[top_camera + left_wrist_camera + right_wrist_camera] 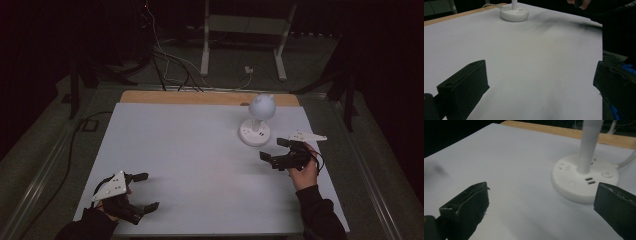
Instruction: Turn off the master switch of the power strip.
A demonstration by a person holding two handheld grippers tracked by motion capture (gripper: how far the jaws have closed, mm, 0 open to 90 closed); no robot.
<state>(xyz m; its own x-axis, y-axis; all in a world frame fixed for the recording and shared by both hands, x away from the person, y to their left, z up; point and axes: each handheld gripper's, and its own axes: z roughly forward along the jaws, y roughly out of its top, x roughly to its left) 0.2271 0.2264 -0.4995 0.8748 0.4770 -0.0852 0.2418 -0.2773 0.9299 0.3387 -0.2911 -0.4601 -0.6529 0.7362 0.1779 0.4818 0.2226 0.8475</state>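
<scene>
Right tool (274,149) hovered jaws apart beside white lamp (257,121), upright on tabletop (180,160); left tool (145,190) also apart.

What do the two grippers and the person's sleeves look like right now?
Both grippers are black with two blocky black jaws. The left gripper and the right gripper each carry a pale grey three-cornered plate on top. A thin dark cable loops by the right hand. Both sleeves are dark.

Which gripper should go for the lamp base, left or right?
Right. The right gripper is open and sits just beside the lamp base, facing it. The left gripper, also open, is at the table's near-left corner, far off.
</scene>
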